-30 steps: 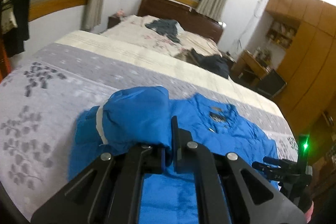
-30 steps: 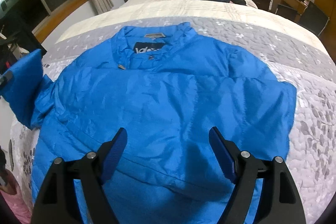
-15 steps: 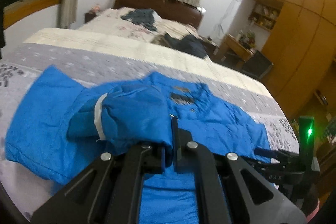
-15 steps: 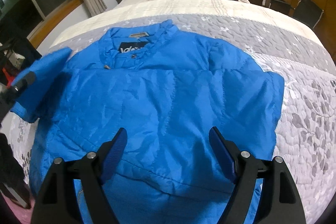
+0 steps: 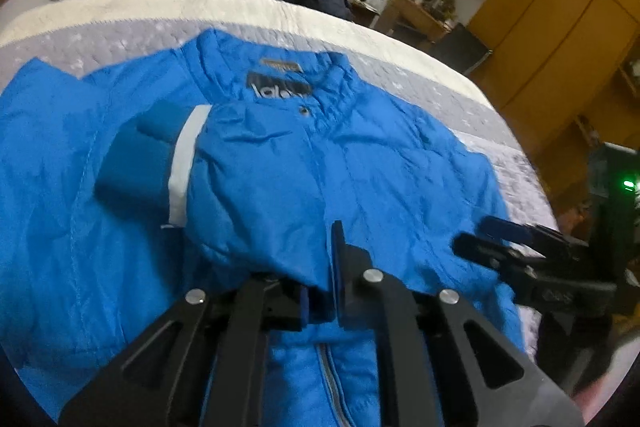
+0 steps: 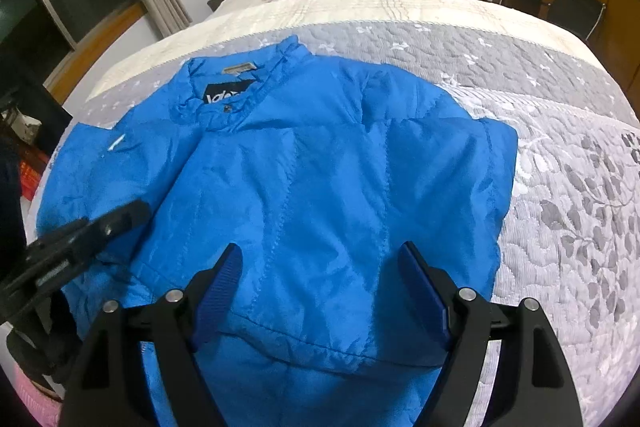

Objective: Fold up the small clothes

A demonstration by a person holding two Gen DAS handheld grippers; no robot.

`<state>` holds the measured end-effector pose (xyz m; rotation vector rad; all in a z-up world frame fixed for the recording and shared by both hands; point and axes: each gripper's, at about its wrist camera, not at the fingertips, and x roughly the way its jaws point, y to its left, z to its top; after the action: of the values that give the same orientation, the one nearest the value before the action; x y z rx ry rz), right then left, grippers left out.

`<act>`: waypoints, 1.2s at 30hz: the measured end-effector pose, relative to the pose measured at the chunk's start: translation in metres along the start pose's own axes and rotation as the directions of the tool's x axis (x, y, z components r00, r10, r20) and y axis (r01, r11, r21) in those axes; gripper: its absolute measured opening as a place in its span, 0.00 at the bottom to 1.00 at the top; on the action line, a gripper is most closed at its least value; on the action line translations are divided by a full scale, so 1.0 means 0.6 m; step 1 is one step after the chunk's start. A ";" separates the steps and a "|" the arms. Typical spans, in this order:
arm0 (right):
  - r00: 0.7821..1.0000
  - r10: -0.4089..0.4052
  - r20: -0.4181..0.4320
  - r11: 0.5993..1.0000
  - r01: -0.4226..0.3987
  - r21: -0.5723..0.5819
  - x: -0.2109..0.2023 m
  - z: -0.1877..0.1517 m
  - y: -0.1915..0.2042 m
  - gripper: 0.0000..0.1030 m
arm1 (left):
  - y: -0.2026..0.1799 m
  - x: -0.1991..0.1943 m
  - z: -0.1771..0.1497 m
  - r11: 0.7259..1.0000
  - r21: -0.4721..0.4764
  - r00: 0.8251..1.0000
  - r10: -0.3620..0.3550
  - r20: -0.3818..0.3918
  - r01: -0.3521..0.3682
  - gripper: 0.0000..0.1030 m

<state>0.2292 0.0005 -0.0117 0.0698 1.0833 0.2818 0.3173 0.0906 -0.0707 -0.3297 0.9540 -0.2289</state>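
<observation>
Blue fills both views: a small padded jacket (image 6: 320,179) lies flat on the grey quilt (image 6: 560,147) at the near end of the bed (image 6: 360,11), collar (image 6: 240,95) toward the headboard and hem toward the person, so its long axis runs straight away from both tongs; its zip is closed as far as I can see, though the left view is blurred with motion. The body looks puffy, creased, slippery; the far sleeve is already tucked in along the right edge.

The left gripper (image 5: 320,291) is clamped on the near sleeve (image 5: 248,195), its jaws pressed together on a bunch of fabric; the sleeve is carried across the chest, its cuff (image 5: 136,159) and pale band (image 5: 184,163) pointing back toward the left edge of the bed. The right gripper (image 6: 320,291) hovers above the hem, jaws wide apart, holding nothing.

The left is the nearer to the work: I judge the next move is to lay that sleeve flat across the front and let go; the sleeve may spring back, being padded.
</observation>
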 end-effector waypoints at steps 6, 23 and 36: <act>0.999 0.035 -0.005 0.999 -0.035 -0.007 -0.005 0.009 0.017 0.78 | 0.022 -0.096 -0.033 0.993 -0.004 0.993 -0.117 -0.007 0.117 0.42; 0.954 0.257 -0.153 0.966 -0.256 0.026 0.064 0.065 0.165 0.78 | 0.212 -0.139 -0.007 0.959 -0.173 0.964 0.246 0.101 -0.226 0.49; 0.921 0.342 -0.184 0.940 -0.337 0.059 0.081 0.074 0.185 0.23 | 0.220 -0.158 -0.013 0.964 -0.176 0.970 0.218 0.109 -0.197 0.49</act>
<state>0.2682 0.1235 -0.0111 0.2611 1.2659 0.5975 0.2636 0.2434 -0.0524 -0.3874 0.8754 0.0633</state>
